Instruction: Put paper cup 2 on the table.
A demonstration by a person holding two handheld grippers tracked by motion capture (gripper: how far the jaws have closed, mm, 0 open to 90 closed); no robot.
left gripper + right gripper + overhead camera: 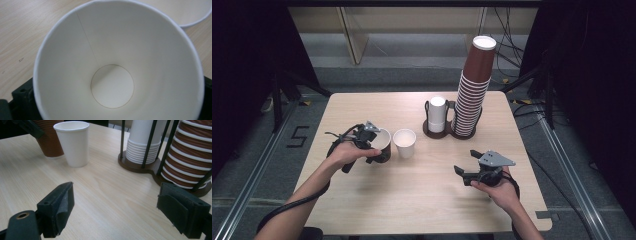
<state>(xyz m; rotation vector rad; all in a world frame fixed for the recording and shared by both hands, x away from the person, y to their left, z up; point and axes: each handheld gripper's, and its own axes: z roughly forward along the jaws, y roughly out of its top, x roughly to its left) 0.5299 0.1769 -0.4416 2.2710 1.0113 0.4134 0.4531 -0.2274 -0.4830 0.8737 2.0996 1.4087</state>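
We see the left gripper [373, 144] closed around a brown cup [383, 145] that stands on the tabletop [422, 200], left of centre and nearer the left edge than the right. In the left gripper view we look straight down into this cup's white inside [112, 86], with the jaws at its two sides, so the cup is clamped between them. A white cup [404, 143] stands upright just beside the brown one, on its right; we cannot tell whether the two touch.

The right gripper [468, 166] hovers over the tabletop toward the right edge, jaws spread wide with nothing between them; the right gripper view shows bare wood in the gap.

Near the far edge, right of centre, a dark cup holder [435, 133] carries a short stack of white cups [437, 114] and a tall stack of brown cups [474, 90], both stacked upside down.
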